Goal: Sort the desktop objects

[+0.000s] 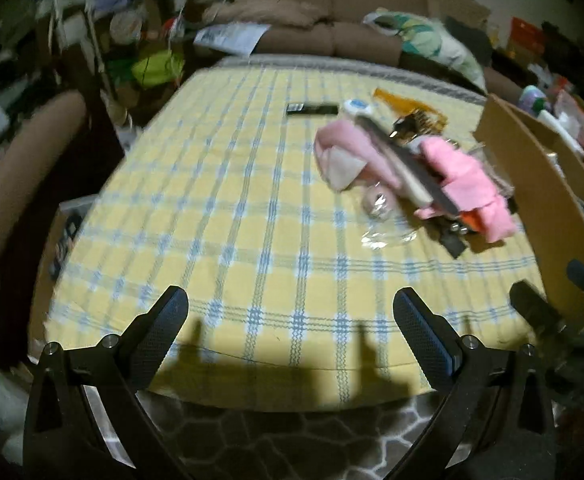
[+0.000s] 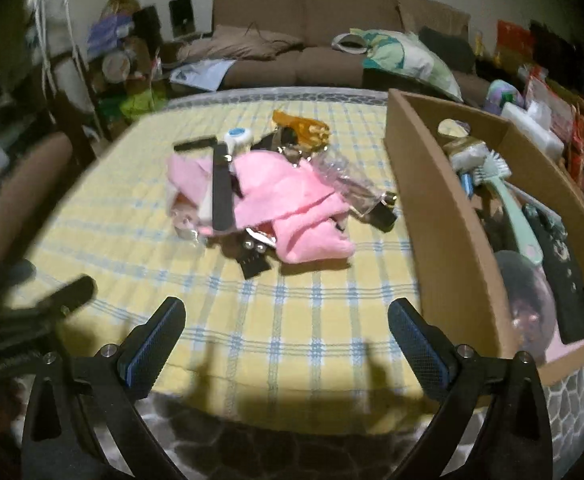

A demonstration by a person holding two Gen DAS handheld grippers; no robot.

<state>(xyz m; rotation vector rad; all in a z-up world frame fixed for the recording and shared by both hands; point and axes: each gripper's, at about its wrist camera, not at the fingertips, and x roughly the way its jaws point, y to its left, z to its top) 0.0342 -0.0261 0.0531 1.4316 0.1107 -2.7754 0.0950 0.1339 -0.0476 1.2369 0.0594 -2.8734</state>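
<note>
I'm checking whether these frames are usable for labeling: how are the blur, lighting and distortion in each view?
Left wrist view: strong motion smear on the pink cloth pile, dim edges, fisheye bowing the tablecloth. Right wrist view: somewhat sharper, cardboard box readable, the left hand-held gripper smeared; finger shadows fall on the near table edge in both.

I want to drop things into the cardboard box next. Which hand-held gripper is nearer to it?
Right. The right hand-held gripper hangs open right beside the cardboard box; the left hand-held gripper, also open, sits further left, beyond it.
</note>
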